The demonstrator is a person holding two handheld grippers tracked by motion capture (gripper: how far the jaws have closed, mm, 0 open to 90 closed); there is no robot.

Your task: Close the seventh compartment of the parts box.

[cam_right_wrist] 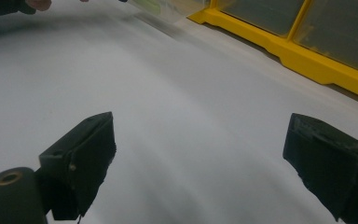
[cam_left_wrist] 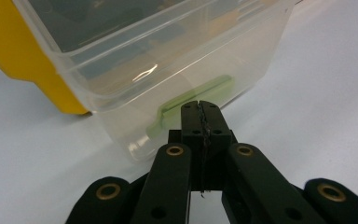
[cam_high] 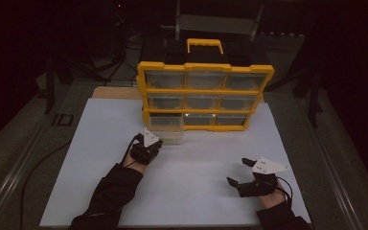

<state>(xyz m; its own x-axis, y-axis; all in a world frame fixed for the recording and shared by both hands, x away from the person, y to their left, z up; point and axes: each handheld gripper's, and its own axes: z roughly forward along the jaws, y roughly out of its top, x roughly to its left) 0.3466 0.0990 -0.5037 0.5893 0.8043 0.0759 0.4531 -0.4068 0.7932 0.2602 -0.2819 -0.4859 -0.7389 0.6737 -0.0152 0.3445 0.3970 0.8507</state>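
At left tool (cam_left_wrist: 199,108) tips, clear drawer (cam_left_wrist: 168,56), pull tab pinched

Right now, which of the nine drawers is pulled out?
The bottom-left drawer of the yellow organizer: it juts onto the white board at the left gripper, whose jaws are shut at its front tab. The other eight sit flush.

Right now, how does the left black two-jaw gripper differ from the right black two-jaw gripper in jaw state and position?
The left black two-jaw gripper has its jaws shut together, while the right black two-jaw gripper holds its jaws wide apart. The left one sits at the green handle of the clear plastic drawer; the right one rests on the white board, away from the yellow organizer. Both carry a grey three-cornered plate.
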